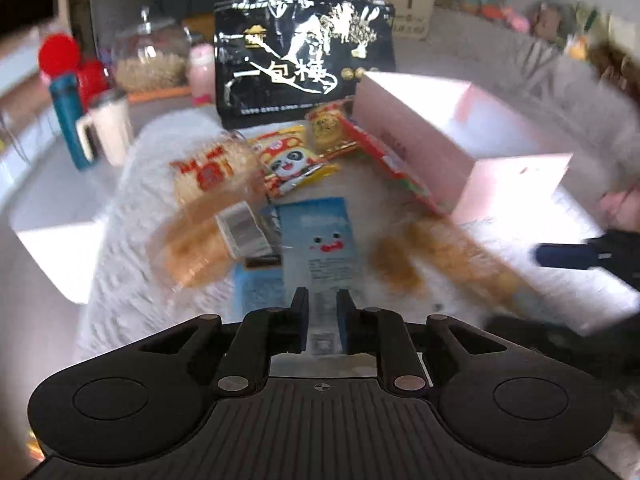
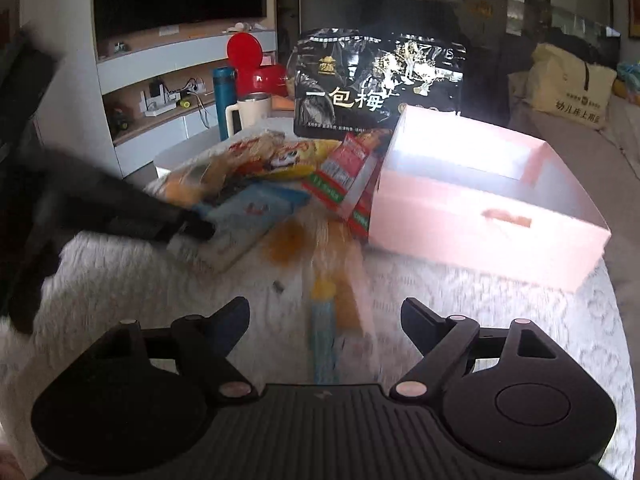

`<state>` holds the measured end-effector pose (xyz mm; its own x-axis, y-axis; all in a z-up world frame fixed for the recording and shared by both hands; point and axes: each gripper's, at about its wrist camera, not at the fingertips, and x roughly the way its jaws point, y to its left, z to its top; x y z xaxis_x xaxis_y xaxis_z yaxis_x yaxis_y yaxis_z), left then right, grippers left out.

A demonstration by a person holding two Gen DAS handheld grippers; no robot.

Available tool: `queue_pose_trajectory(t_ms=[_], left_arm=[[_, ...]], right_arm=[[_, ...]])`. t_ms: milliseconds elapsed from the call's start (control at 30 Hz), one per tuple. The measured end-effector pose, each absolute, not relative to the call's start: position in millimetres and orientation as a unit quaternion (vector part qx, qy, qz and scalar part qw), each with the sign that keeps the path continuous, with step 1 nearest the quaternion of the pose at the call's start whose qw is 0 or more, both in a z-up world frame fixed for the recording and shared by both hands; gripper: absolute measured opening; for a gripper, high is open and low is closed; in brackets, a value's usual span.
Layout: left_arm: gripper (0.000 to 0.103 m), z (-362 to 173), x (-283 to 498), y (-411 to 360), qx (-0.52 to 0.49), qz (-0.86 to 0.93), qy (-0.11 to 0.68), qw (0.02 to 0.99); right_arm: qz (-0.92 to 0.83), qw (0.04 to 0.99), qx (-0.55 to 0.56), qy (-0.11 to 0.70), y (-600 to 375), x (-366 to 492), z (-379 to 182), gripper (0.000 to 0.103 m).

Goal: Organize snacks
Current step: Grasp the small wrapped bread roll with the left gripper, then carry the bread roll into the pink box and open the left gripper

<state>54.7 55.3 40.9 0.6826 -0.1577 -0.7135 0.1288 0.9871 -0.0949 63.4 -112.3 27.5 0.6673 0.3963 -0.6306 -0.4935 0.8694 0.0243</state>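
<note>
1. Two jaws of the left gripper (image 1: 322,304) pinch the blue snack packet (image 1: 320,236) lying mid-bench.
2. Right gripper (image 2: 325,312) jaws stand spread wide over a blurred orange packet (image 2: 340,256), touching nothing.

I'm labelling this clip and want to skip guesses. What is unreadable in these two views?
- Inside of the pink open box: glare, both views.
- Clear bag of orange snacks: motion blur, both views.
- Small print on the light blue packet held by the left gripper: too small.
</note>
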Motion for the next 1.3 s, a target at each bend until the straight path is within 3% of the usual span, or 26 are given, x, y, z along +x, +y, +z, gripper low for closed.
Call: queue_pose_trajectory(t_ms=[167, 267, 300, 333, 733, 867, 1067, 1300], left_arm=[[0.020, 47, 46, 62, -0.064, -0.084, 0.372, 0.922], [0.020, 49, 50, 58, -0.092, -0.105, 0.368, 0.919], [0.020, 51, 52, 54, -0.096, -0.109, 0.365, 0.919], [0.021, 52, 56, 49, -0.095, -0.111, 0.364, 0.920], [0.034, 20, 89, -5, 0.017, -0.091, 0.403, 0.911], [0.026, 23, 74, 7, 0.043, -0.085, 0.400, 0.911], [0.027, 24, 58, 30, 0.015, -0.076, 0.412, 0.908], [0.029, 21, 55, 21, 0.011, -0.061, 0.412, 0.909]], right_arm=[[0.220, 0.908, -0.035, 0.354, -115, 93, 29, 0.076], [0.232, 0.896, -0.008, 0.379, -116, 99, 24, 0.057], [0.232, 0.891, -0.008, 0.391, -115, 100, 21, 0.040], [0.229, 0.887, -0.015, 0.401, -112, 101, 18, 0.037], [0.217, 0.888, -0.067, 0.399, -125, 74, 25, 0.036], [0.222, 0.889, -0.078, 0.392, -118, 85, 25, 0.037], [0.235, 0.881, -0.071, 0.405, -99, 114, 19, 0.034], [0.268, 0.870, -0.074, 0.407, -104, 85, 40, 0.030]])
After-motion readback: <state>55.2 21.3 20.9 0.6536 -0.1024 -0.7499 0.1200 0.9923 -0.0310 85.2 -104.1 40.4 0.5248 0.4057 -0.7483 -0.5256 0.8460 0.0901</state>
